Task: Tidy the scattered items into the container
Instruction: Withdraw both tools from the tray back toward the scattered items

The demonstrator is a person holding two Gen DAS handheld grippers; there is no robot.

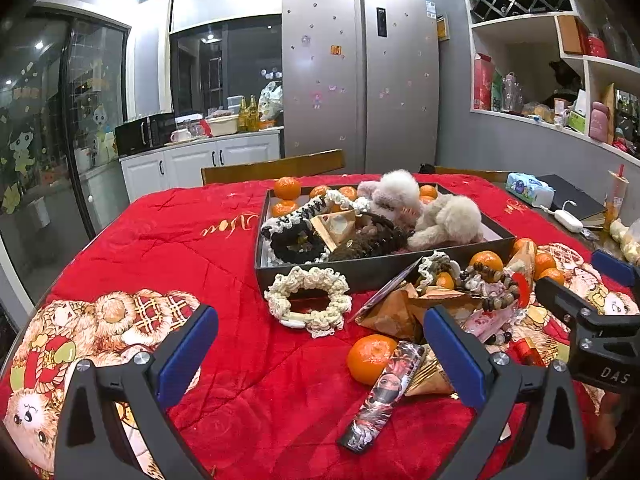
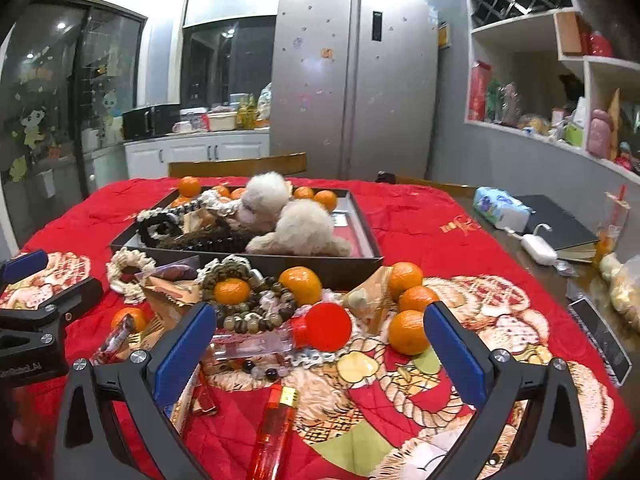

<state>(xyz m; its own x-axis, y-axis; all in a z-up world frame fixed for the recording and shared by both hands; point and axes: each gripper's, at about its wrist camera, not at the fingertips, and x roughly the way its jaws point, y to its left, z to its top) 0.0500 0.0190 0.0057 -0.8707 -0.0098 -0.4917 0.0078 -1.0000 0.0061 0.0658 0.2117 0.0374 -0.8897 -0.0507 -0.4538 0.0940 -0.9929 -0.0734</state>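
Note:
A dark box (image 1: pixel 360 272) (image 2: pixel 352 216) sits mid-table, holding plush toys (image 1: pixel 444 220), scrunchies and oranges. Loose items lie in front of it: a cream scrunchie (image 1: pixel 308 304), an orange (image 1: pixel 370 358), a printed stick pack (image 1: pixel 380 400), paper cones, bead bracelets (image 2: pixel 256 312), a red-capped clear bottle (image 2: pixel 316 326), three oranges (image 2: pixel 408 330) and a red lighter (image 2: pixel 274 428). My left gripper (image 1: pixel 320 350) is open and empty above the cloth near the scrunchie. My right gripper (image 2: pixel 320 348) is open and empty, with the bottle between its fingers' line of view.
A red quilted cloth (image 1: pixel 192 240) covers the table. At the right edge lie a tissue pack (image 2: pixel 500 206), a black book (image 2: pixel 560 224), a white charger (image 2: pixel 538 250) and a drink cup (image 2: pixel 612 216). Wooden chairs (image 1: pixel 272 166) stand behind the table.

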